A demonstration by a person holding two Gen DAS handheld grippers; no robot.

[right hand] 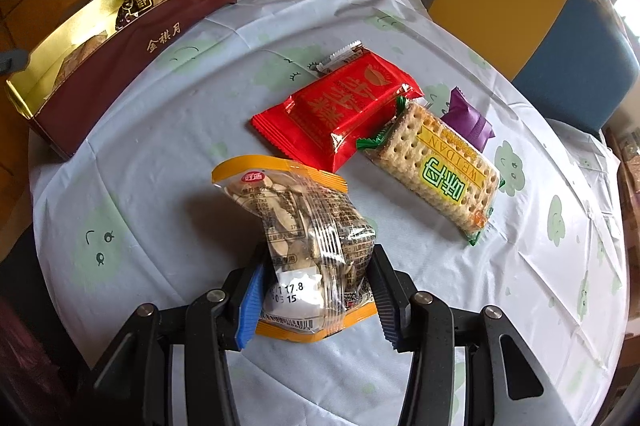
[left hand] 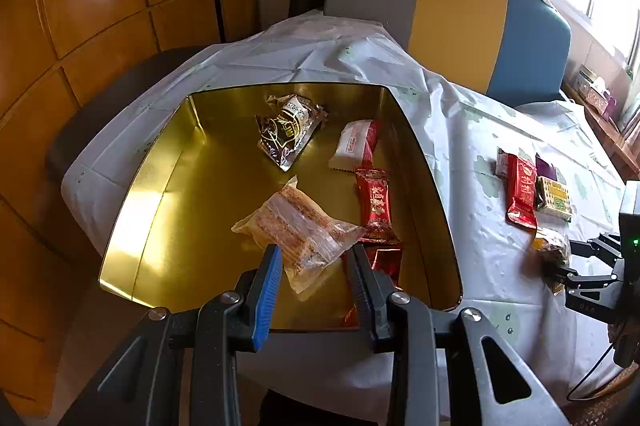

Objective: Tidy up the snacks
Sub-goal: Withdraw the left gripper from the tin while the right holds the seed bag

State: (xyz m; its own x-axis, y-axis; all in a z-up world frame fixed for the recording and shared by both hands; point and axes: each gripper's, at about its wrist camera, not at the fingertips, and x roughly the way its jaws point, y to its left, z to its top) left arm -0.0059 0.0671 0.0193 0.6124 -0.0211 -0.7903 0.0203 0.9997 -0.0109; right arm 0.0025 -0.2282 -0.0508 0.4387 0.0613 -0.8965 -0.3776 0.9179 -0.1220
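Left wrist: glossy gold-lined box [left hand: 168,185]

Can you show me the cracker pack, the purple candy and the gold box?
cracker pack [right hand: 438,165], right wrist view, middle of crackers.
purple candy [right hand: 468,117], right wrist view, middle of wrapper.
gold box [left hand: 168,193], left wrist view, bare inner floor.

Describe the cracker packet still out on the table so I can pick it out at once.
On the white tablecloth, right of the maroon box, three snacks lie clustered. The cracker packet sits between the red packet and the purple one. Only it is clear, showing pale dotted crackers, with green ends.
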